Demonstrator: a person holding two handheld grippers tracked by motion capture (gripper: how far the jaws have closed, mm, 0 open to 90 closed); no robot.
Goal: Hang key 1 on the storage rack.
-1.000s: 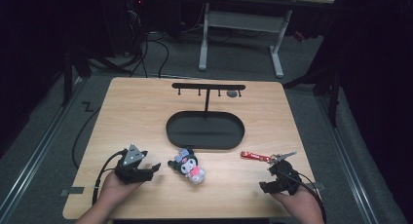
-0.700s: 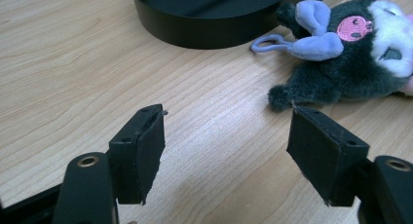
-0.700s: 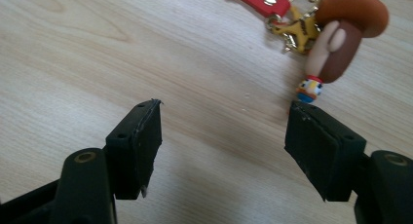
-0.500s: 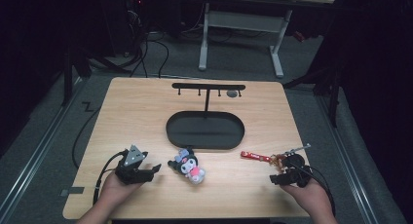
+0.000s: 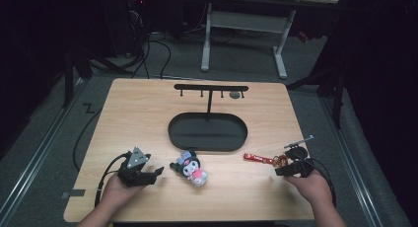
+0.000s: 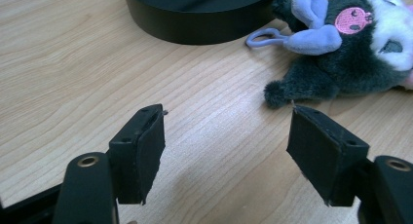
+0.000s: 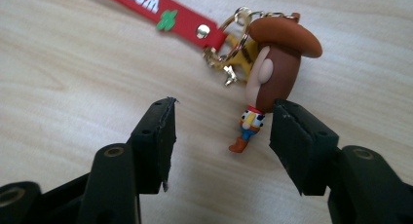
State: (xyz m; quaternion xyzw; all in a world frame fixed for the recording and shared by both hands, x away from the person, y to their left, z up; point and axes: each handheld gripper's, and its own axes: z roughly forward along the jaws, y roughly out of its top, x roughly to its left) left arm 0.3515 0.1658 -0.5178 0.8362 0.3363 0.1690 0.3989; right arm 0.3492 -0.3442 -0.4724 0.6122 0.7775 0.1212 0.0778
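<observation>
The right gripper [image 7: 221, 136] has been moved far-right to the cowboy-figure keychain with red strap [image 7: 265, 73]; its jaws, just closing, bracket the untouched figure, so grasping seems imminent.

I see a pale wood-grain desk [image 5: 138, 108] carrying a black oval tray [image 5: 207, 133]. Near it lies a black plush [image 5: 190, 168] with a lilac bow, white face and pink patch. At right, a cowboy keychain [image 7: 265, 75] has a brown hat and a red strap with white lettering and a green cactus mark.
</observation>
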